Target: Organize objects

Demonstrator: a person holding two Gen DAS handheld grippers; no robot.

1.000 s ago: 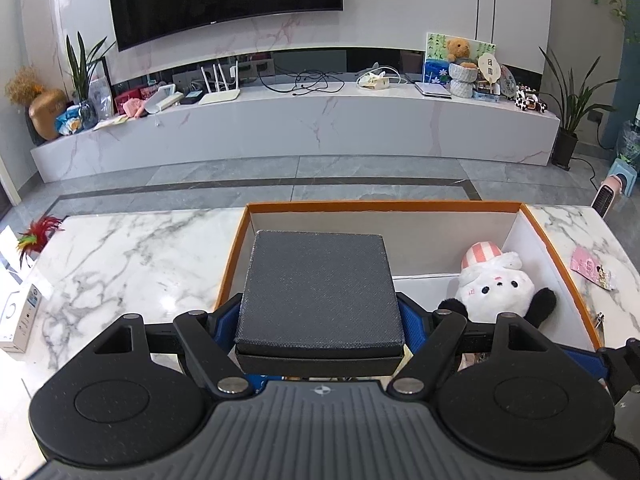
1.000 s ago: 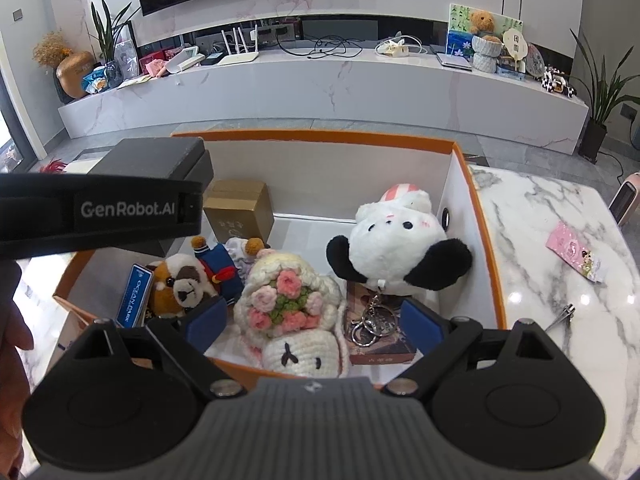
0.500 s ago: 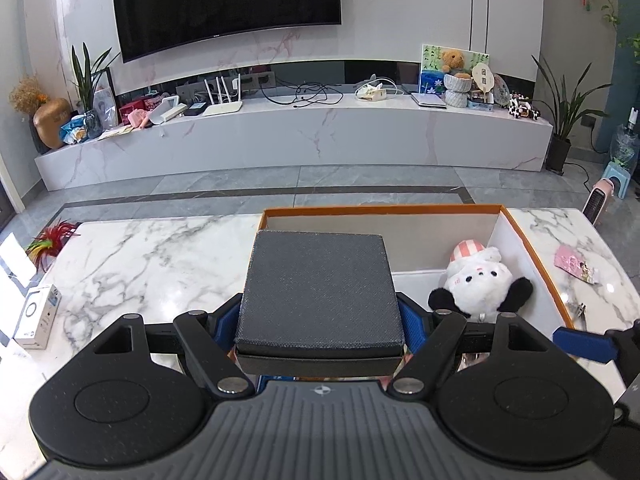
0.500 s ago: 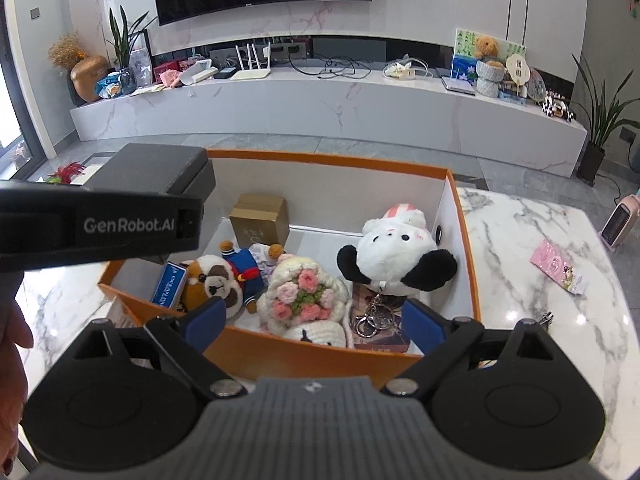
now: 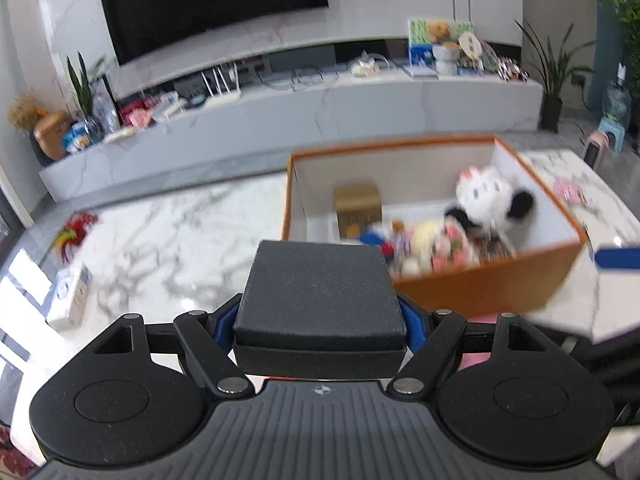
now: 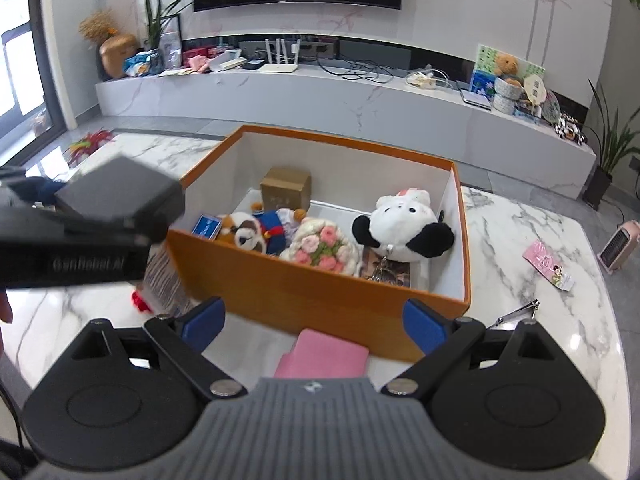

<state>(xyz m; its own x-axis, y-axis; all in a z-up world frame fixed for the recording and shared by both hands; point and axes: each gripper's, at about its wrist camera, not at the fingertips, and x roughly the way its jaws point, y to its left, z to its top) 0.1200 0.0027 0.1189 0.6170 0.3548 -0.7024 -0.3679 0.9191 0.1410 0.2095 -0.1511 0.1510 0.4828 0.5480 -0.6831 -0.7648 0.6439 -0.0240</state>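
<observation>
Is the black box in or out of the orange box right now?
Out. The black box is clamped in the left gripper, beside the orange box, over the marble table.

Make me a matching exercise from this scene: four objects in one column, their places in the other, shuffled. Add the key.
1. dark grey box
2. panda plush
3. pink pad
4. nail clipper

A. on the marble right of the orange box
B. inside the orange box
C. between the left gripper fingers
D. on the marble just before the box's near wall

Pairs: 1-C, 2-B, 3-D, 4-A
</observation>
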